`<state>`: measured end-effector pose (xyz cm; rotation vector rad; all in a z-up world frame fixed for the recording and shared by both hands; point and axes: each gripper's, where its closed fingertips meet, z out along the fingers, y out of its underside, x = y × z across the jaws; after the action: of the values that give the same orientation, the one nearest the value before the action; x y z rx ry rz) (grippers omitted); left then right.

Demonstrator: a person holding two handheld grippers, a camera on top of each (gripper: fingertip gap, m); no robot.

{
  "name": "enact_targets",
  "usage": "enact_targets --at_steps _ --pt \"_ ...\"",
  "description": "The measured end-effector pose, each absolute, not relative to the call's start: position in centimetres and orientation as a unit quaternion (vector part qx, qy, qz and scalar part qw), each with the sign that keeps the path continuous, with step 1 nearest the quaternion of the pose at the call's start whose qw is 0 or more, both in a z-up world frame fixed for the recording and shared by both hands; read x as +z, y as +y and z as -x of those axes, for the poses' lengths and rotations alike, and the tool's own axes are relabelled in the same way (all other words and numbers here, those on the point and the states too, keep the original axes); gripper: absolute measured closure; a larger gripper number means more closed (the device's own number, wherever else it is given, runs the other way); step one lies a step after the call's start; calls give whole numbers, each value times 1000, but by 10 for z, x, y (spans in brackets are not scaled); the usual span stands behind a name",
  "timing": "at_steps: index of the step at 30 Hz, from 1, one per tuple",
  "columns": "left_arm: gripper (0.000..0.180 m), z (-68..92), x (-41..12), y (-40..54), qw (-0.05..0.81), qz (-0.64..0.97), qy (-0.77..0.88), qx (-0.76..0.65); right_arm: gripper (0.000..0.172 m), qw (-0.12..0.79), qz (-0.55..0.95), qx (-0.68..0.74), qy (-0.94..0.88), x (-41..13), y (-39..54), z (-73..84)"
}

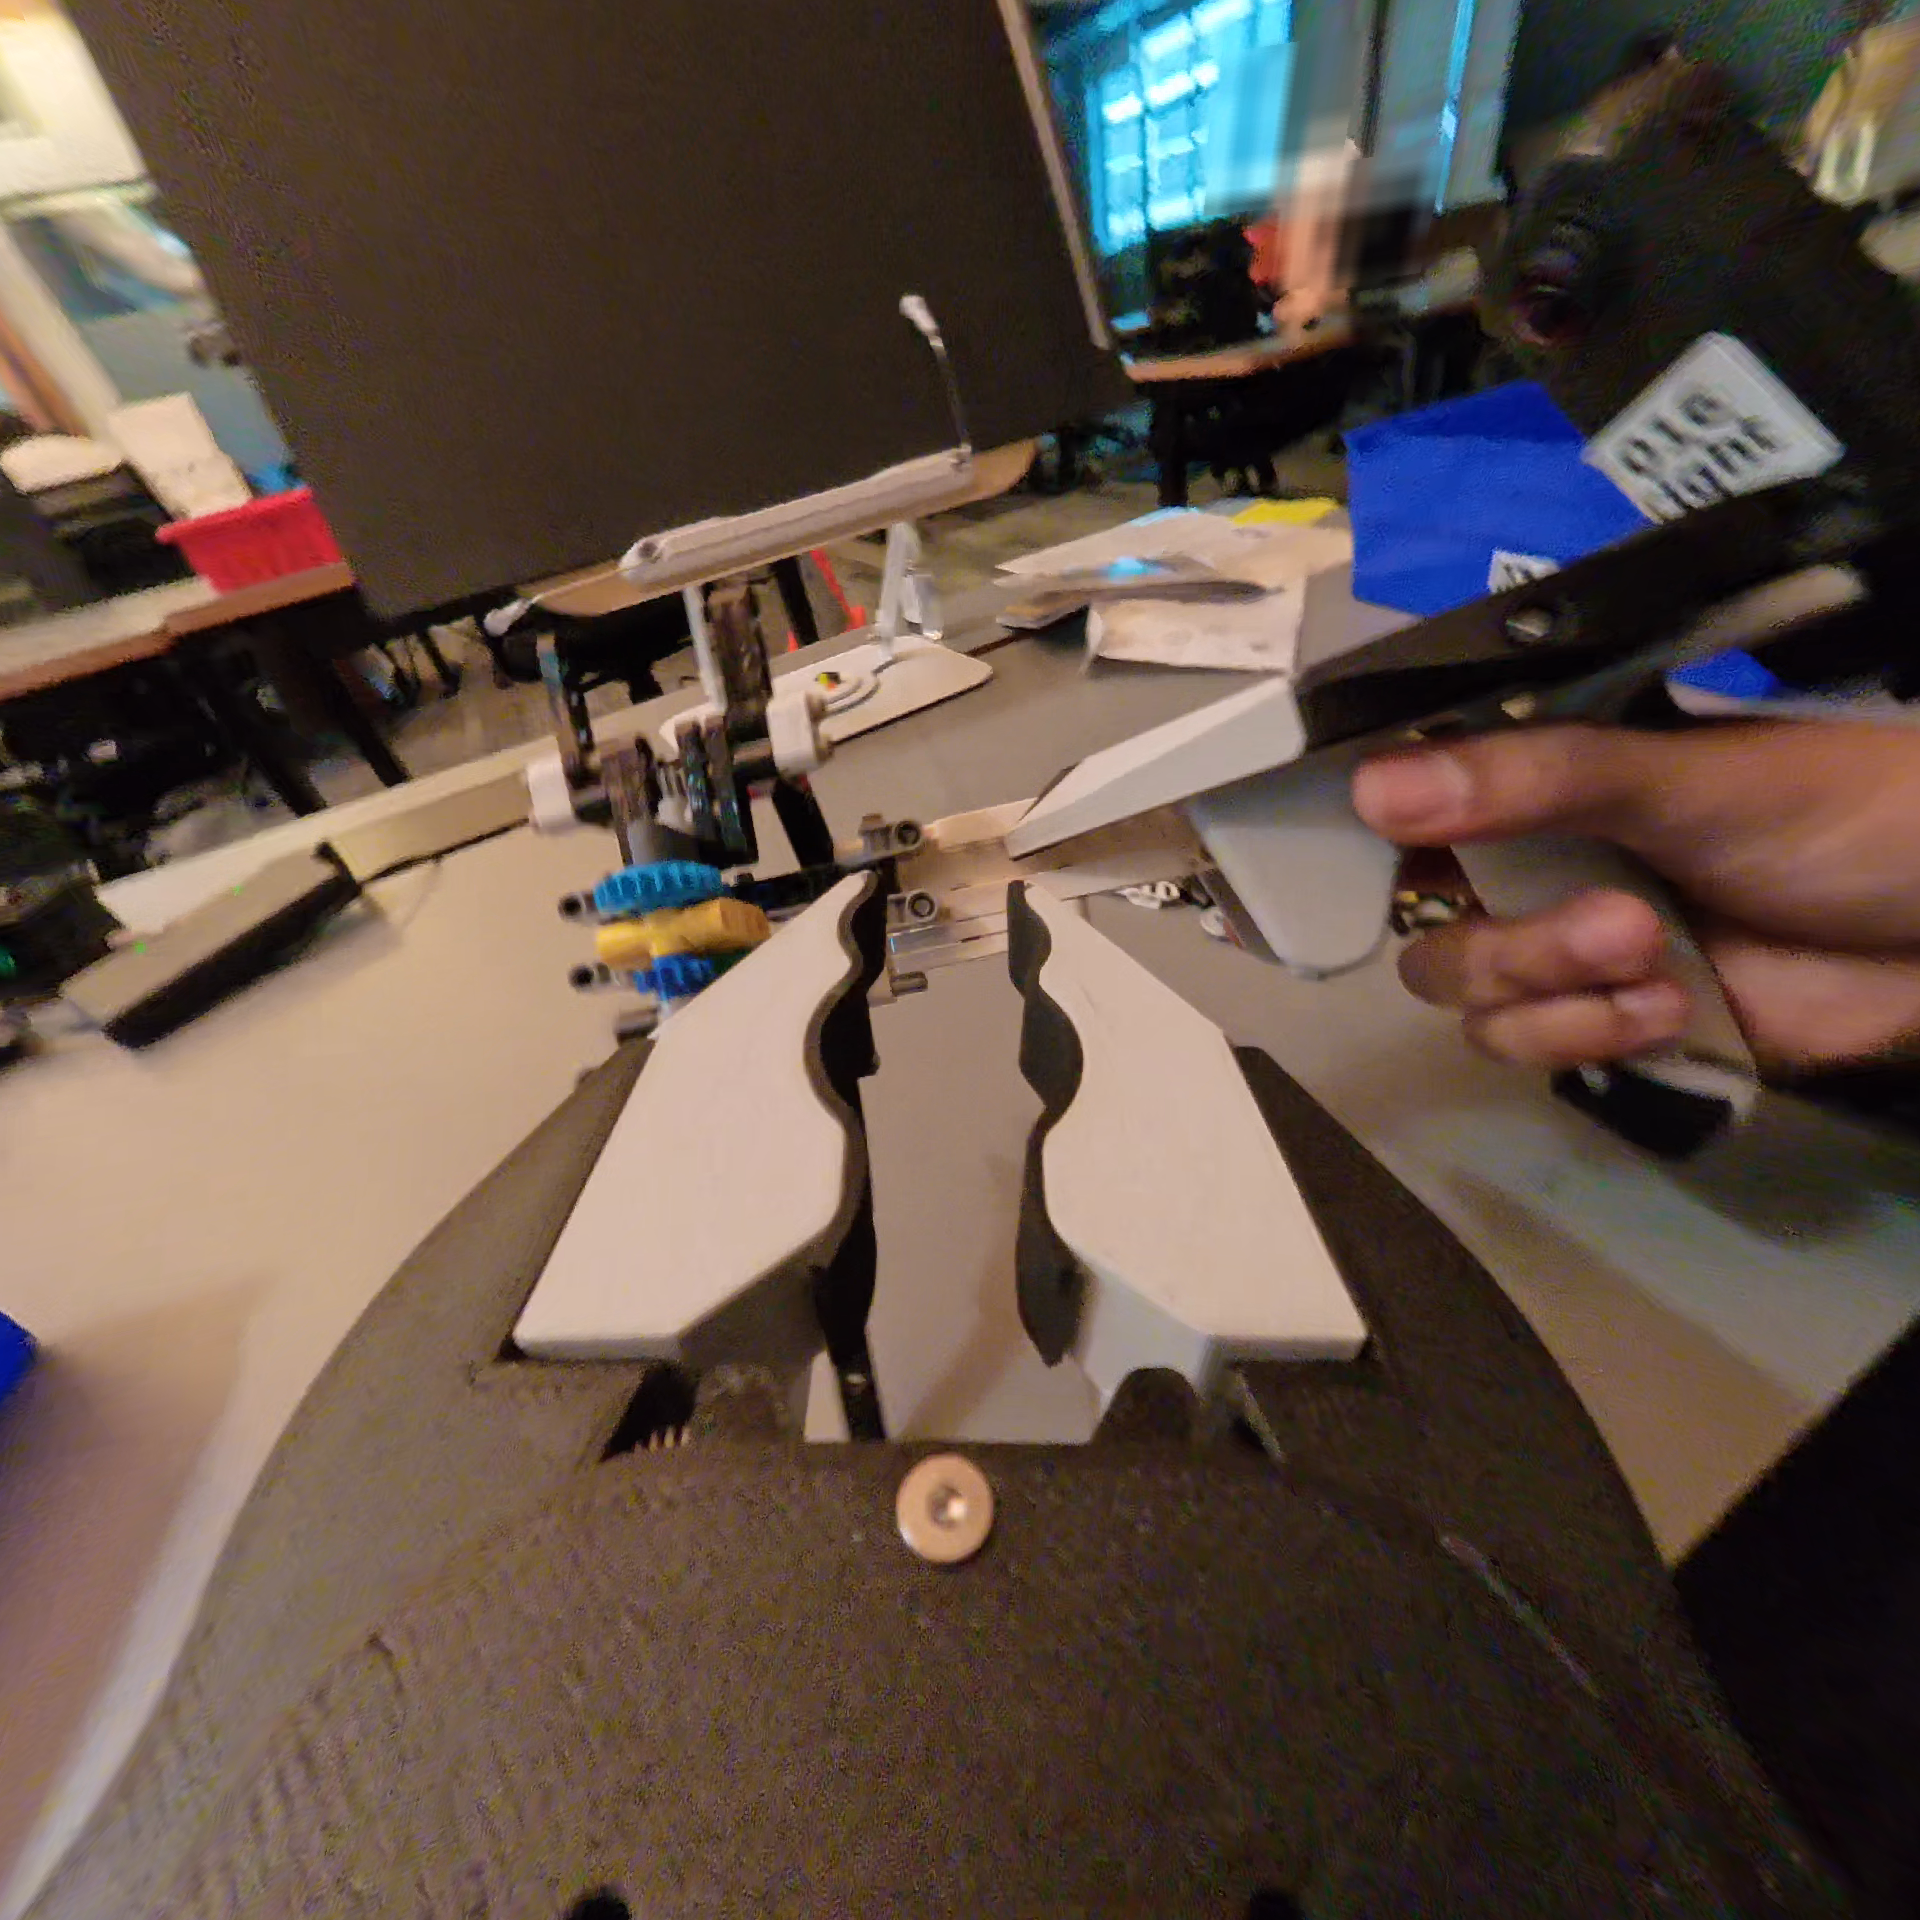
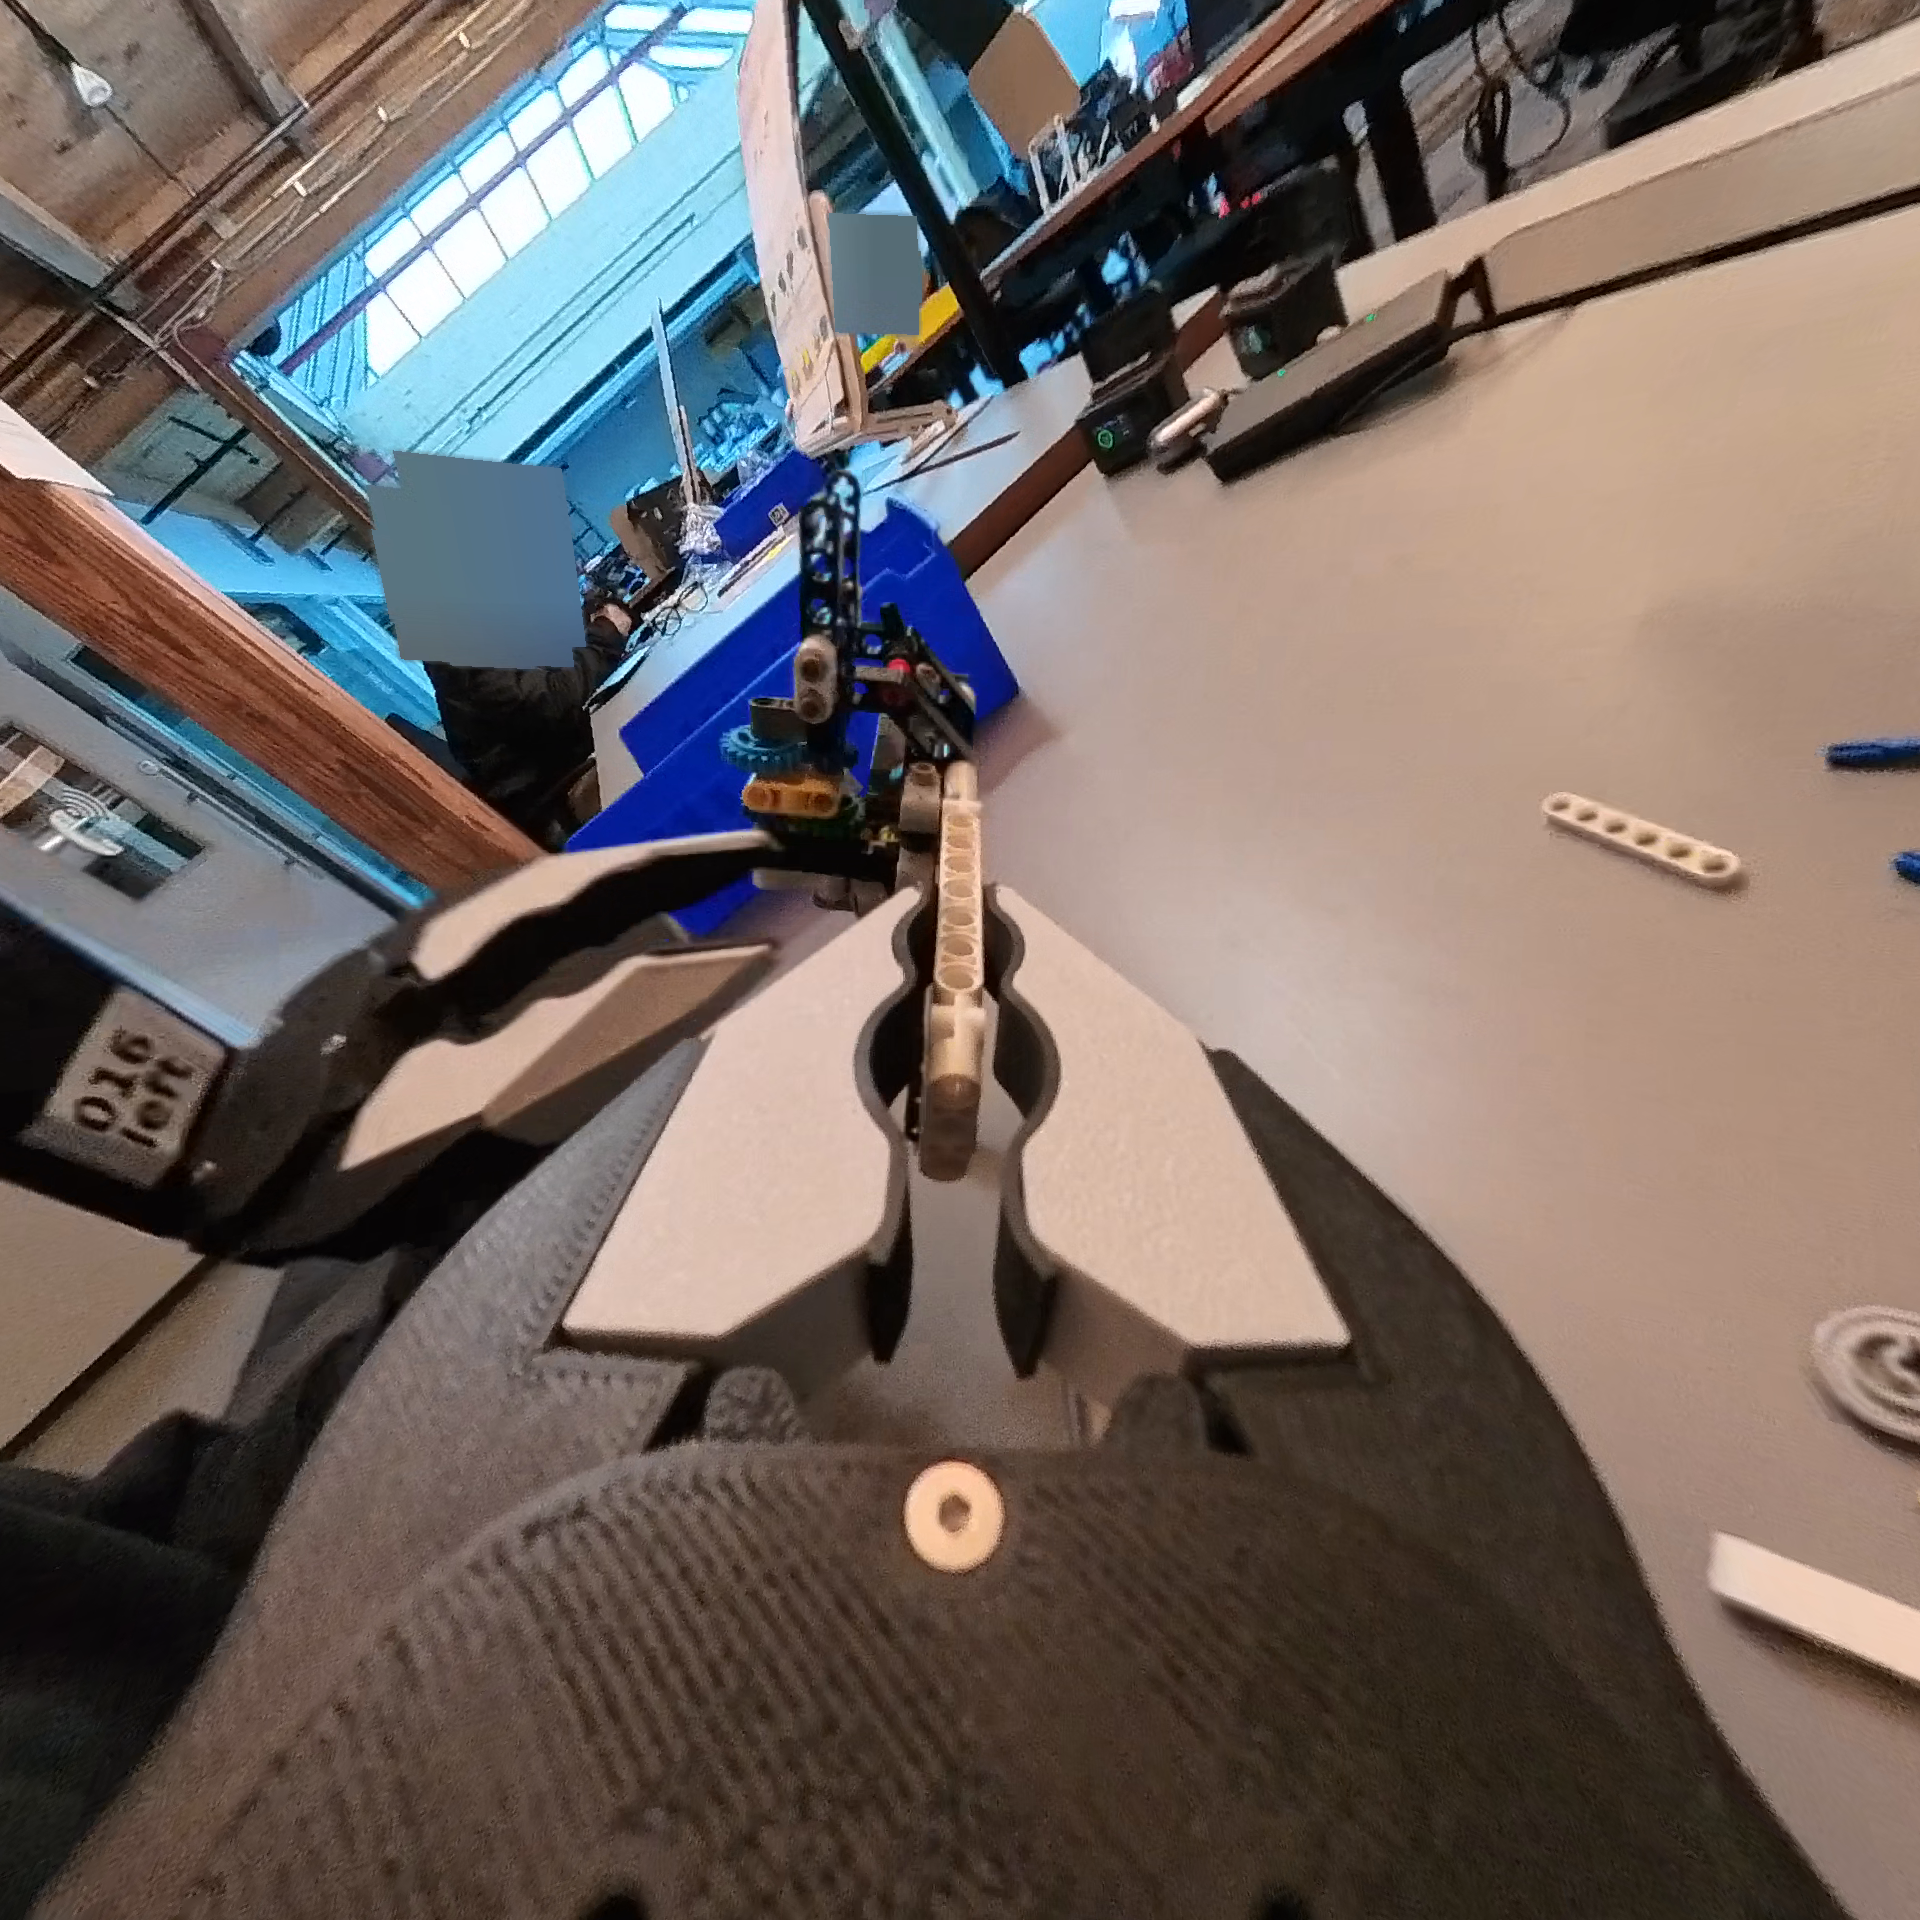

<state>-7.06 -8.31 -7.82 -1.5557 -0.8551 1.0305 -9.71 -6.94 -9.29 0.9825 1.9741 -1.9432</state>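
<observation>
A construction-toy model (image 1: pixel 675 914) with blue gears, a yellow connector and black beams stands on the grey table (image 1: pixel 312 1091). My left gripper (image 1: pixel 943 899) is open at the model's grey beams (image 1: pixel 935 935). Its left pad lies against a black part, and its right pad stands clear. In the right wrist view the left gripper (image 2: pixel 764 894) comes in from the left with its fingers apart. My right gripper (image 2: pixel 958 899) is shut on a white holed beam (image 2: pixel 956 925) that sticks out of the model (image 2: pixel 821 748). The left wrist view shows the right gripper (image 1: pixel 1039 831) clamped on that beam, with a hand (image 1: pixel 1610 883) on its grip.
A loose white holed beam (image 2: pixel 1642 854) and blue pins (image 2: pixel 1870 750) lie on the table at right. A blue bin (image 2: pixel 935 592) stands behind the model. Black devices (image 2: pixel 1330 395) sit at the far edge. Papers (image 1: pixel 1174 603) and a white stand (image 1: pixel 810 520) lie beyond. Left and right tips are no more than a few centimetres apart.
</observation>
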Motion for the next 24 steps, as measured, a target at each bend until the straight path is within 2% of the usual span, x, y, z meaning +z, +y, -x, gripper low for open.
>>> enact_targets --at_steps 5,7,9,14,19,24 --pt "155 53 -63 -82 359 792 -187 457 167 183 -340 -603 698 -109 -54 101" --pt "158 59 -50 -80 323 819 -119 459 166 232 -356 -568 704 -122 -51 103" --pt "153 64 -60 -69 312 867 -79 381 166 258 -376 -538 709 -135 -49 106" --pt "123 76 -114 -56 218 959 -74 163 165 279 -404 -522 697 -146 -47 106" --pt "129 93 -139 -57 142 972 -37 184 166 274 -391 -536 696 -138 -43 101" --pt "154 91 -146 -59 115 979 -24 164 165 265 -373 -533 712 -137 -43 97"
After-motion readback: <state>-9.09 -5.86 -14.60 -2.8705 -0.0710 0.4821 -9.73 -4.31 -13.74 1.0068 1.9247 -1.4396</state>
